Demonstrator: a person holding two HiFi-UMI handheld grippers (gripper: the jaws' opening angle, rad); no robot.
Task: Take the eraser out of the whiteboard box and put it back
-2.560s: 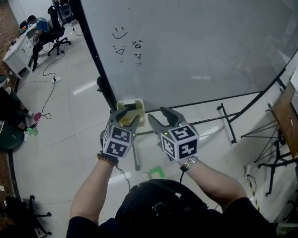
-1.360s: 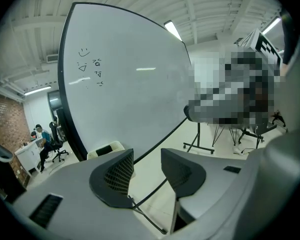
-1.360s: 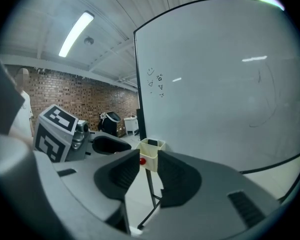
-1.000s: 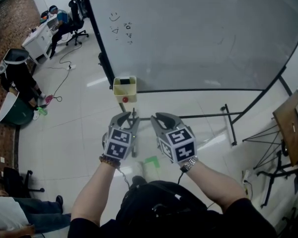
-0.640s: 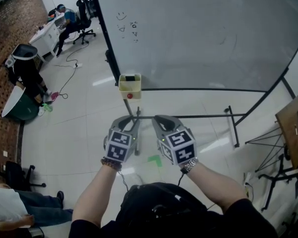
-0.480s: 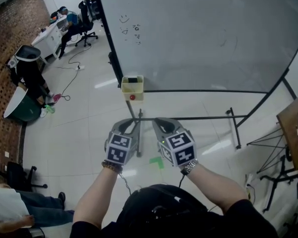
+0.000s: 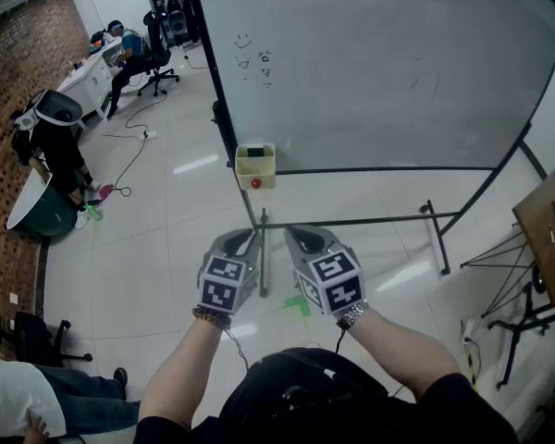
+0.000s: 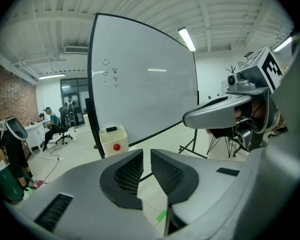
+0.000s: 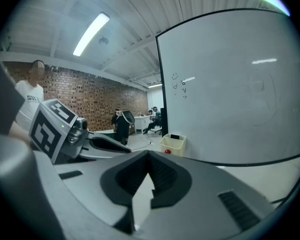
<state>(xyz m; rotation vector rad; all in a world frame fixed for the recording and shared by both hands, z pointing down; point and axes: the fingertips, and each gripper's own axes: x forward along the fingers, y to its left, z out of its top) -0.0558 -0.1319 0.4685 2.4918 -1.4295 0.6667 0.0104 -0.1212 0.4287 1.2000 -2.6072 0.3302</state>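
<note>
Eraser [image 7: 252, 153] lay in whiteboard box [image 7: 256, 168]; well short of it, right gripper [image 9: 149, 156] sat clenched and empty, left gripper [image 8: 146, 153] jaws just closing to a slit on nothing, likely standing off because the job looked done.

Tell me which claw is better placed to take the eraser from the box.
Probably the left claw: the whiteboard box holding the eraser lies almost straight ahead. Its empty jaws have just been closing yet stand apart; the right claw is shut.
</note>
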